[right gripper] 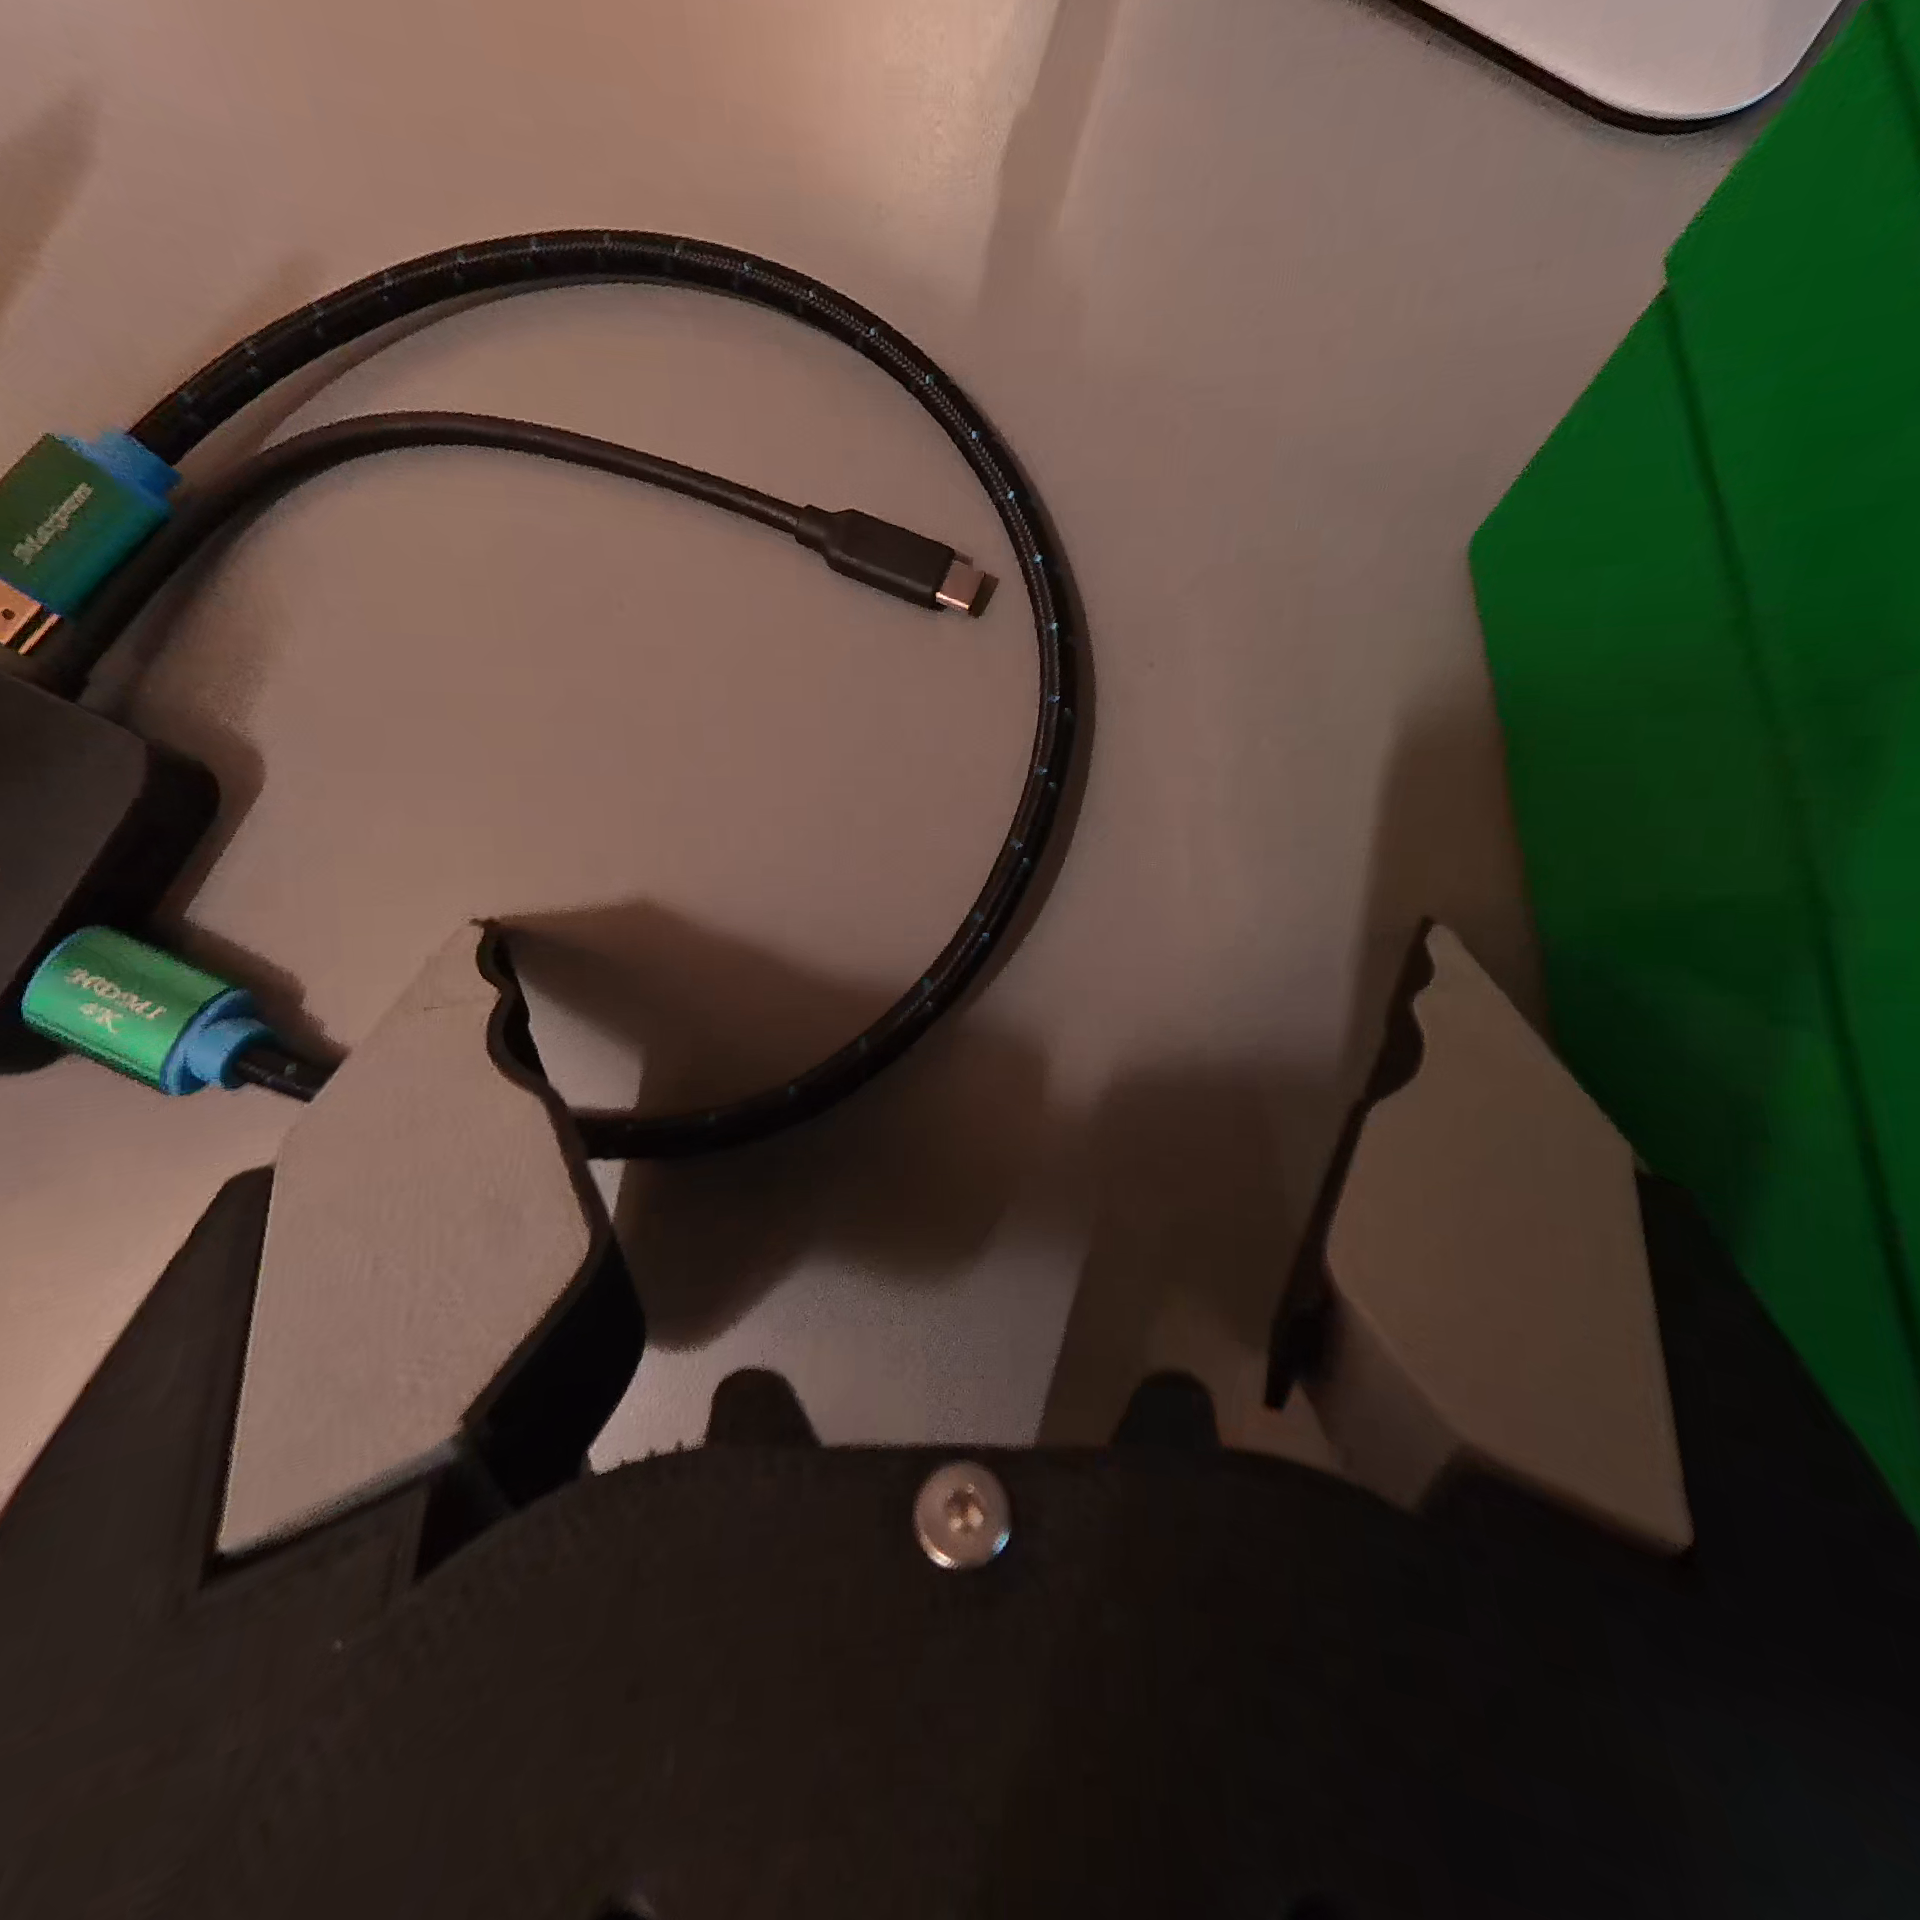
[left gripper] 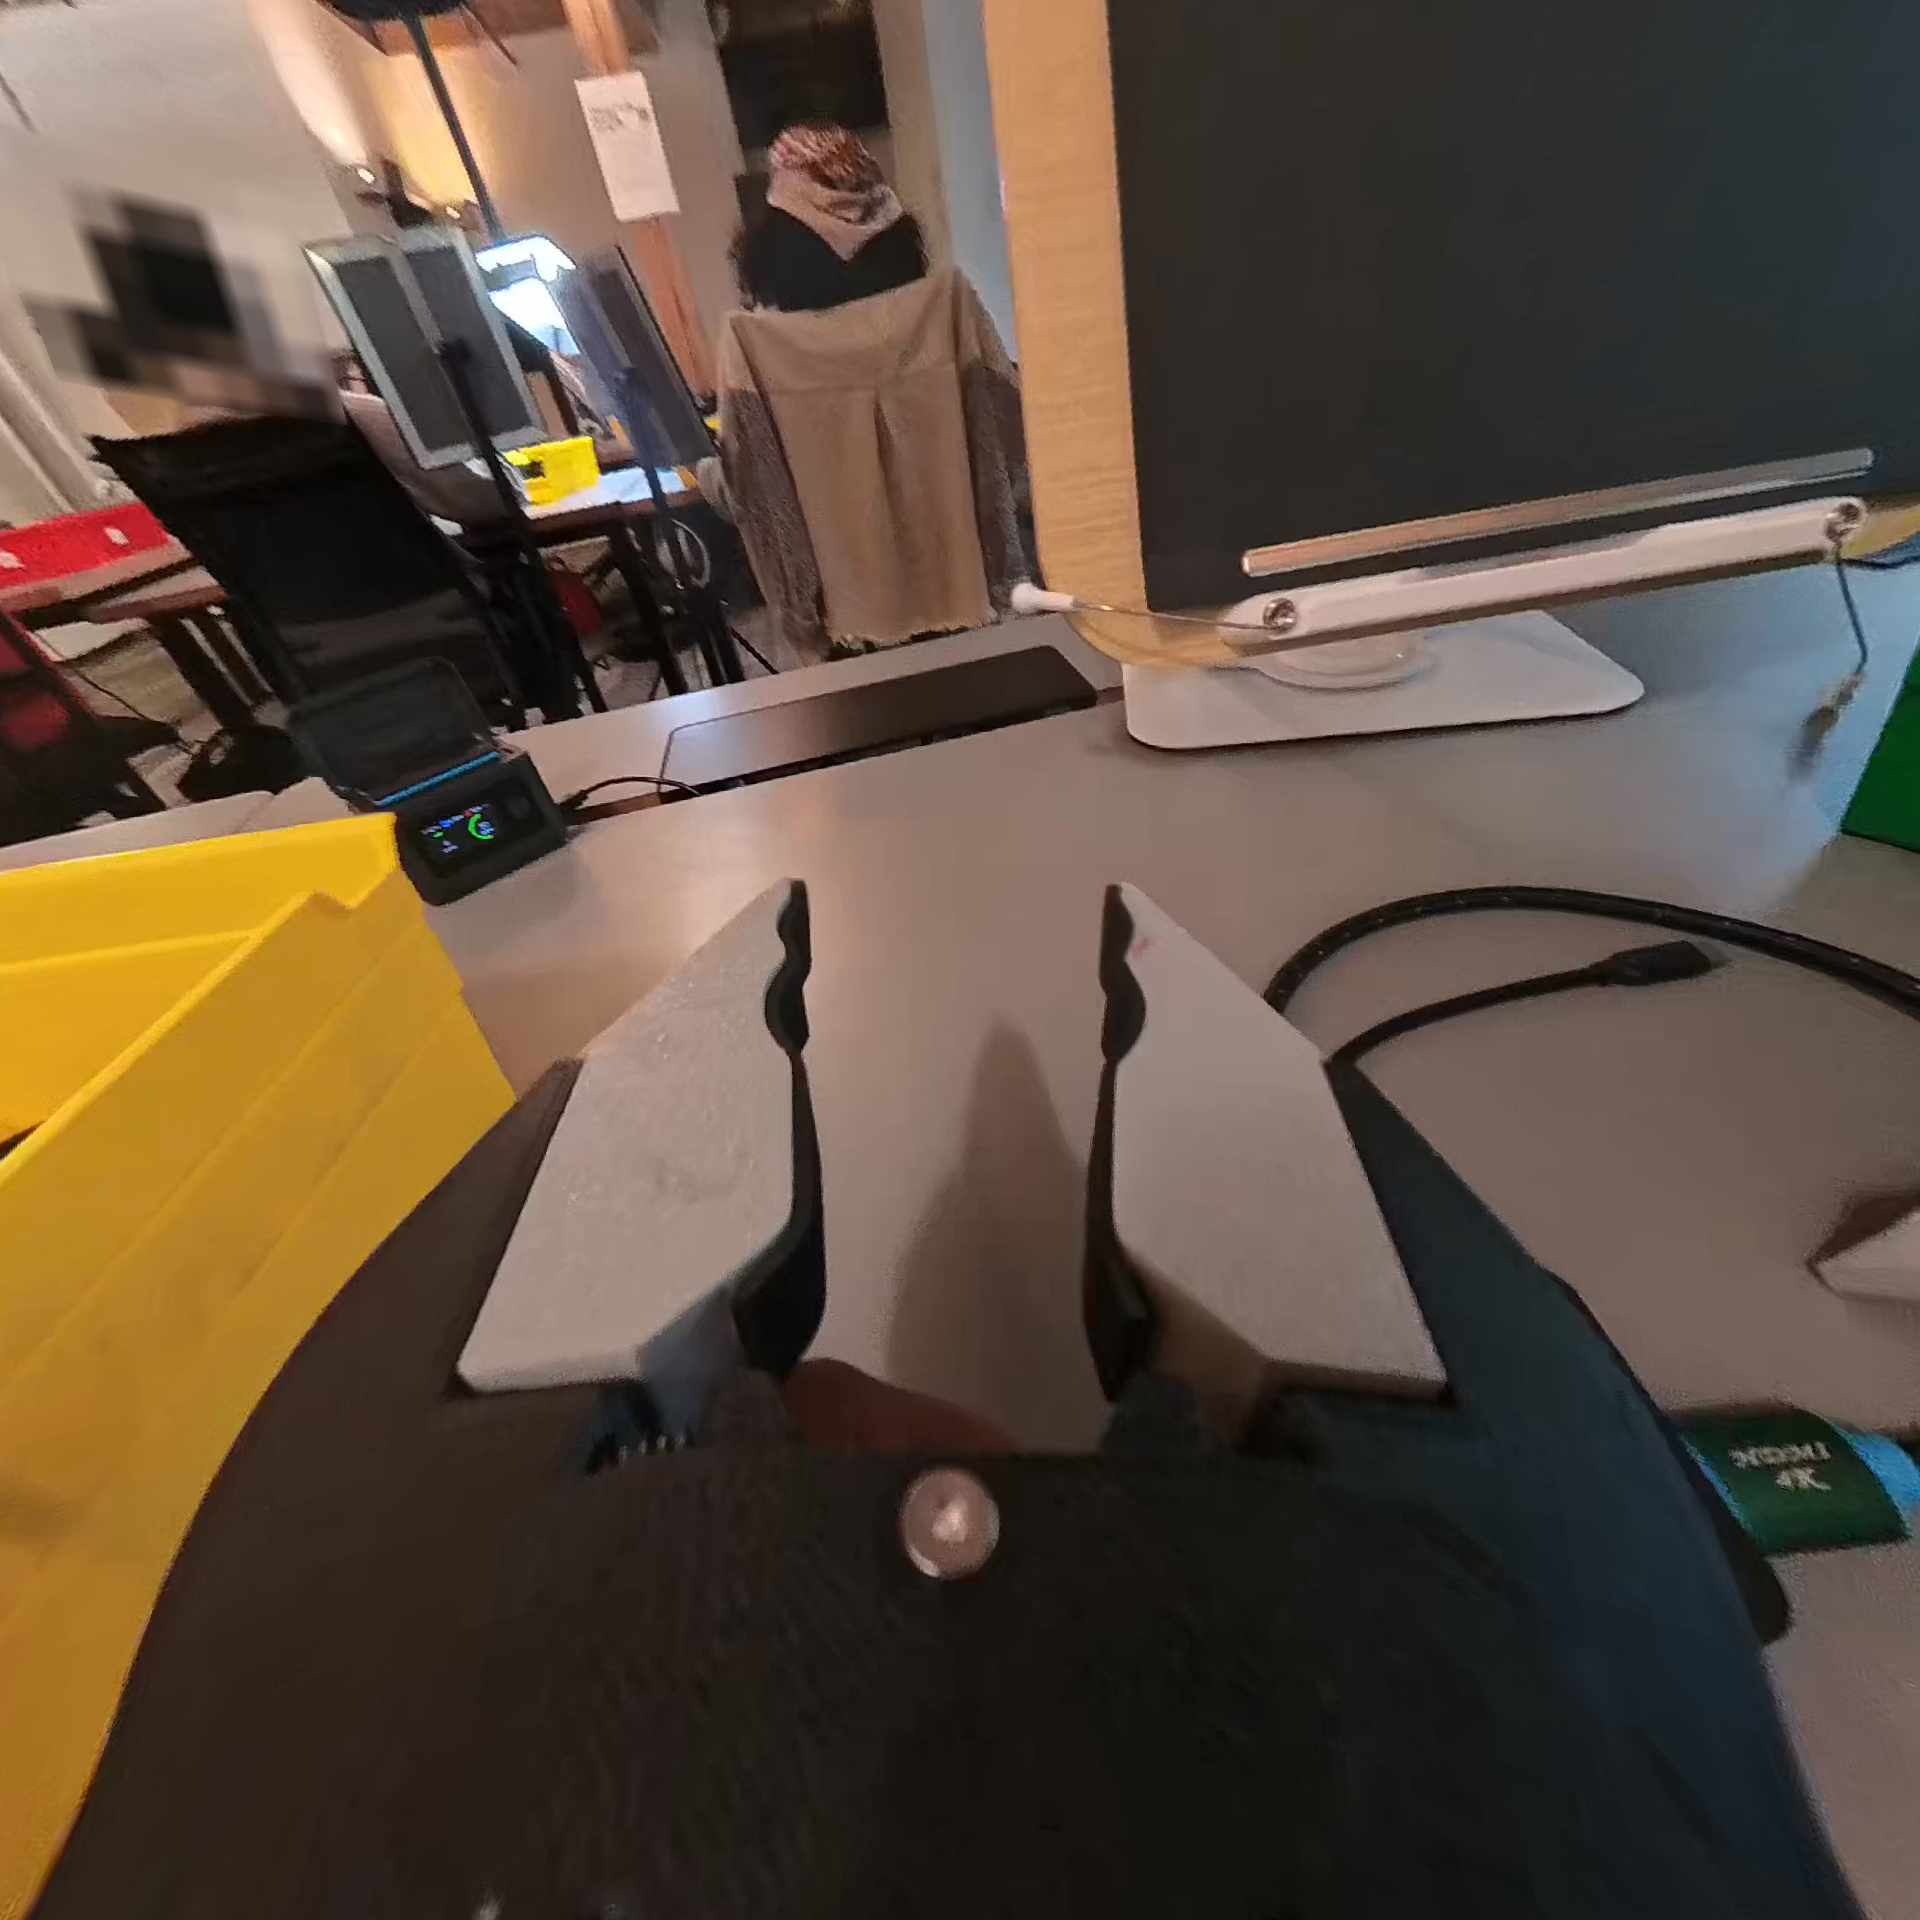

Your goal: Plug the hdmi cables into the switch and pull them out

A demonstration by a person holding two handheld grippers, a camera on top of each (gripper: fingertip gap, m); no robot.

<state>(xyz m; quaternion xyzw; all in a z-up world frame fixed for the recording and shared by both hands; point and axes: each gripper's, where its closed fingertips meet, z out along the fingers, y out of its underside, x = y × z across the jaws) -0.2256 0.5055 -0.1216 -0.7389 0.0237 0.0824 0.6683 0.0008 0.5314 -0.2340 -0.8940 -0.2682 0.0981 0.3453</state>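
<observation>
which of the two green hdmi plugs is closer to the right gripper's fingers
The lower green HDMI plug, at the black switch's near side, lies just beside the right gripper's left finger. The upper green plug sits farther away, past the switch.

Grey desk [left gripper: 1039, 831] in a warmly lit workroom. A monitor on a white stand [left gripper: 1382, 675] rises at right beside a pale wooden post [left gripper: 1060, 312]. Beyond: dark-legged tables [left gripper: 613, 520], a black chair [left gripper: 301, 530], a beige garment [left gripper: 873, 468] hanging, cream walls [left gripper: 156, 104].
</observation>
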